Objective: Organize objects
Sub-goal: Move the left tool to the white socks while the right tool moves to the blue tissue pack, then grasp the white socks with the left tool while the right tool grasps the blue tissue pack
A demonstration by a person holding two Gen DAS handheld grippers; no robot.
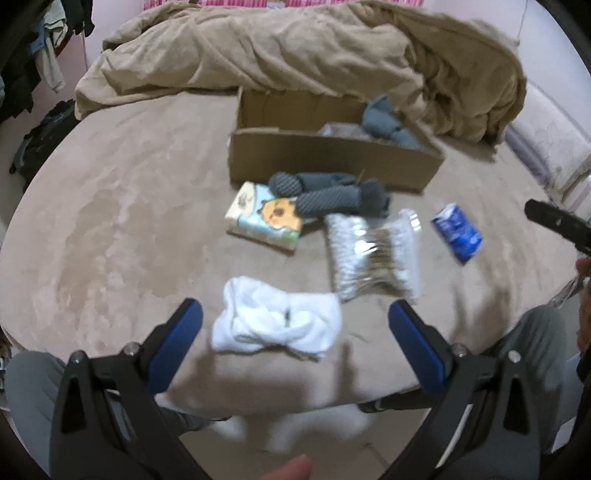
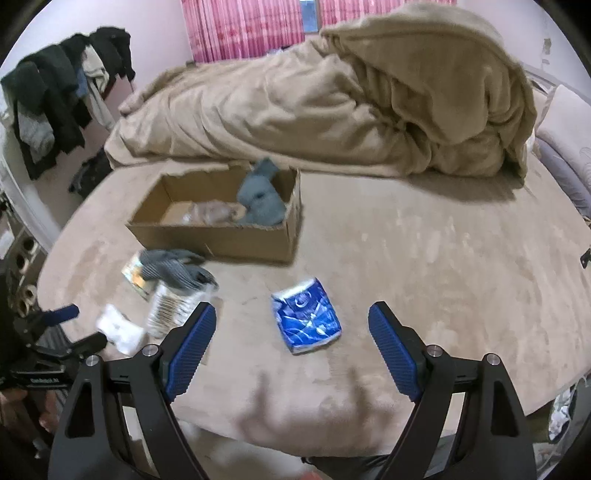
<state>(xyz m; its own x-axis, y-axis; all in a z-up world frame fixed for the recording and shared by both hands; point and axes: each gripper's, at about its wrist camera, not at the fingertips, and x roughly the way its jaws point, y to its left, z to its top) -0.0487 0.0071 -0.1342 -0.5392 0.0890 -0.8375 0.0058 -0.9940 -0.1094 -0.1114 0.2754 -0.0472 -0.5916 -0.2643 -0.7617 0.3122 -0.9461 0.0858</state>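
A cardboard box (image 1: 328, 162) stands on the bed and holds a grey cloth (image 1: 384, 118) and a clear wrapper. In front of it lie grey socks (image 1: 328, 195), a cartoon tissue pack (image 1: 266, 218), a crushed clear plastic bottle (image 1: 373, 254), a blue packet (image 1: 458, 232) and a white sock bundle (image 1: 277, 325). My left gripper (image 1: 295, 325) is open, its fingers on either side of the white bundle, above it. My right gripper (image 2: 293, 332) is open and empty, just short of the blue packet (image 2: 306, 321). The box (image 2: 221, 236) shows in the right wrist view too.
A rumpled tan blanket (image 2: 332, 110) is piled behind the box. The bed's tan cover (image 1: 110, 221) spreads wide to the left. Clothes hang on a rack (image 2: 59, 96) at the far left. Pink curtains (image 2: 243, 29) hang at the back. My knees sit at the bed's near edge.
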